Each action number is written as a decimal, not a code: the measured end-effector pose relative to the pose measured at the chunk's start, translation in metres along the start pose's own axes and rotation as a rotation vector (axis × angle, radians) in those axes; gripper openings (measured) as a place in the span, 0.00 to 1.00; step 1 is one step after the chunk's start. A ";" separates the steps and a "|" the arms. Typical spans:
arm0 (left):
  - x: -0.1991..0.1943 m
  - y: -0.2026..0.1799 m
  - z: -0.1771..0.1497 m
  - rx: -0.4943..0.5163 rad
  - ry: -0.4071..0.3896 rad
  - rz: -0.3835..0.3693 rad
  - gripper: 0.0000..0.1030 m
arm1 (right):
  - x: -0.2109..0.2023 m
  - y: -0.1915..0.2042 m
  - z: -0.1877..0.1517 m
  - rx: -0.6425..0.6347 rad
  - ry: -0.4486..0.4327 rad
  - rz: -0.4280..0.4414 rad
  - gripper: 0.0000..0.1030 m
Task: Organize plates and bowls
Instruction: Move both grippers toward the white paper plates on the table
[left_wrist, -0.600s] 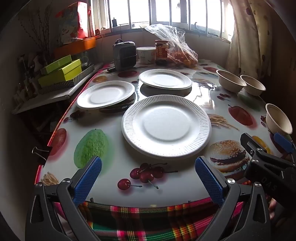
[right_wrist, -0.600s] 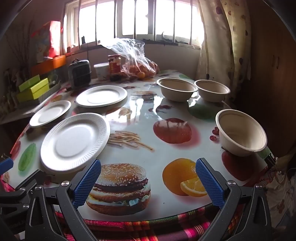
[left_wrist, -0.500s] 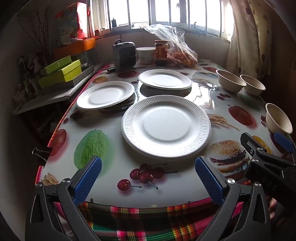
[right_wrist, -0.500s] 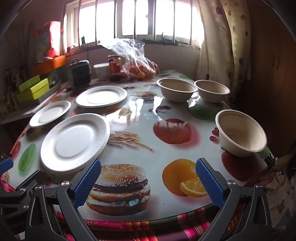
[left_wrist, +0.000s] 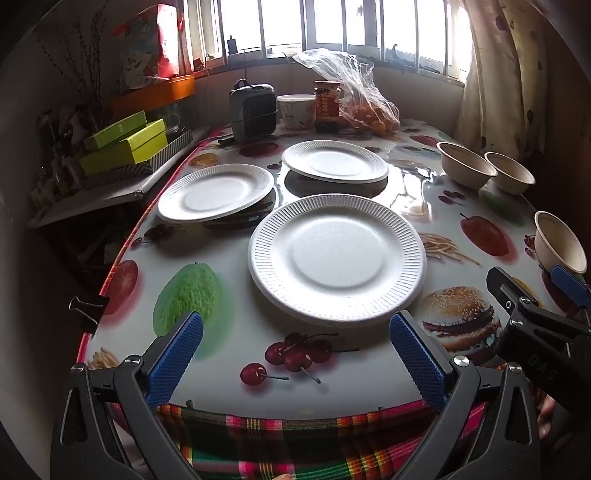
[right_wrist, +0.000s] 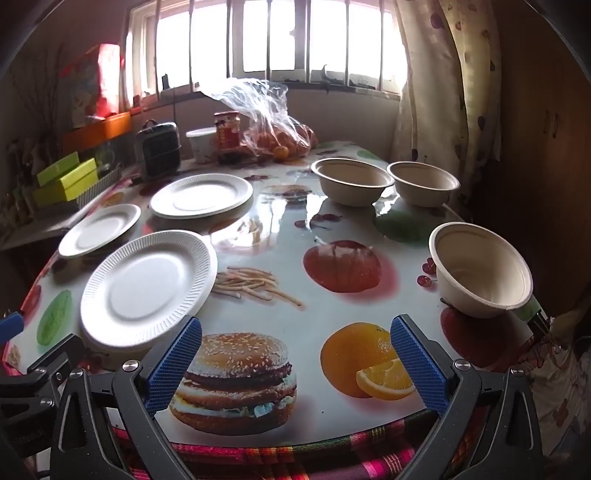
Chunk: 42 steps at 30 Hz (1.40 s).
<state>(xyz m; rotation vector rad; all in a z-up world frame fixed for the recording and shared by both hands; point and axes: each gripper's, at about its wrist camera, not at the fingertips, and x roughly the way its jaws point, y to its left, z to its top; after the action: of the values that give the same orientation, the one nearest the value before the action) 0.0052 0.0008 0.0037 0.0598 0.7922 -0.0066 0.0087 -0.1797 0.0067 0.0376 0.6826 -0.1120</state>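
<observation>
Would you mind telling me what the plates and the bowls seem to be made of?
Plates: probably foam or pressed paper, matte white, with fine ribbed rims. Bowls: seemingly moulded pulp fibre, matte beige, thin-walled with a rolled lip. The look alone cannot confirm either.

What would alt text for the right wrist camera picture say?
An open right gripper hovers over a food-print table holding three white plates on the left and three beige bowls on the right, windows behind.

Plates lie left, bowls right, on table.
</observation>
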 end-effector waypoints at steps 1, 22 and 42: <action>0.000 -0.001 0.000 0.003 0.001 0.000 0.99 | -0.001 0.001 0.000 -0.002 -0.003 0.006 1.00; 0.000 0.001 0.001 -0.016 -0.008 -0.012 0.99 | -0.005 0.001 0.000 -0.005 -0.007 0.040 1.00; 0.001 0.005 0.006 -0.032 -0.013 -0.021 0.99 | -0.003 0.004 0.004 -0.021 -0.021 0.121 1.00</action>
<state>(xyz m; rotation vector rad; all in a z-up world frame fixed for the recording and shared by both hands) 0.0103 0.0051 0.0080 0.0215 0.7798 -0.0141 0.0090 -0.1759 0.0118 0.0577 0.6585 0.0111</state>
